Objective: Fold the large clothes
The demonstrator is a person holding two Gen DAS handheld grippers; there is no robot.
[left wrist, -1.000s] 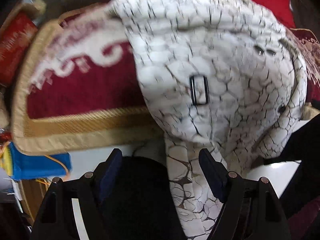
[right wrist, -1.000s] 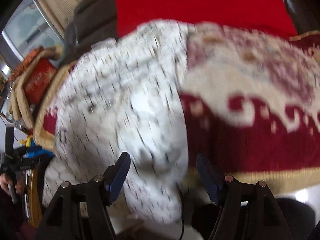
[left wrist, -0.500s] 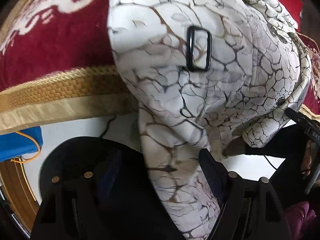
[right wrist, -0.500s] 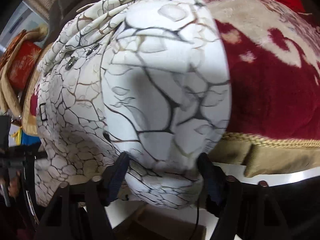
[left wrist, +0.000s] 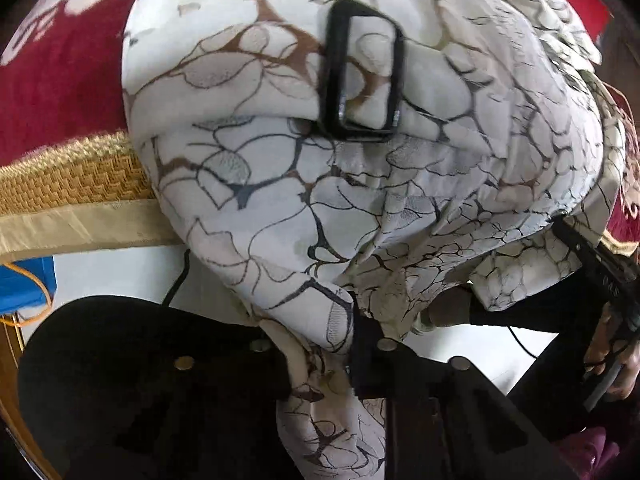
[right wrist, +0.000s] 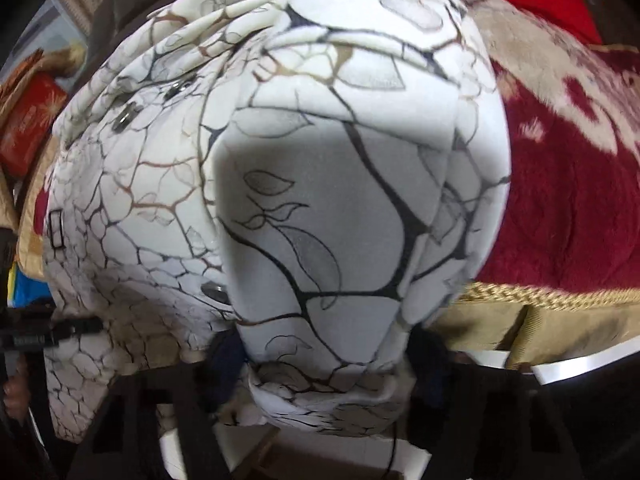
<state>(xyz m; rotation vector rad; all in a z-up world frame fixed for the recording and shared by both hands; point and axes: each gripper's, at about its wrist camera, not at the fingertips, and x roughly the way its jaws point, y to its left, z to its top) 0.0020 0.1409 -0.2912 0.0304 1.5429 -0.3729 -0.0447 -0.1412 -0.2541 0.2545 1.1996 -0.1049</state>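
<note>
My left gripper (left wrist: 320, 360) is closing on the hem of the white crackle-print garment (left wrist: 360, 200), cloth already pinched btwn the pads. My right gripper (right wrist: 328, 364) is closing too, a thick fold of the same garment bulging btwn its fingers. The garment lies on the red rug (right wrist: 560, 208), draped over the rug's gold border toward me. I take both hem corners prob. to lift & fold it over. The black buckle (left wrist: 362, 72) shows tiny marks, can't read; no other writing.

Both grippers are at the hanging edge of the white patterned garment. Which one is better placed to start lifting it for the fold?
Left, marginally. The left gripper is closing tight on a thin strip of the garment; the right gripper is closing around a bulkier fold.
</note>
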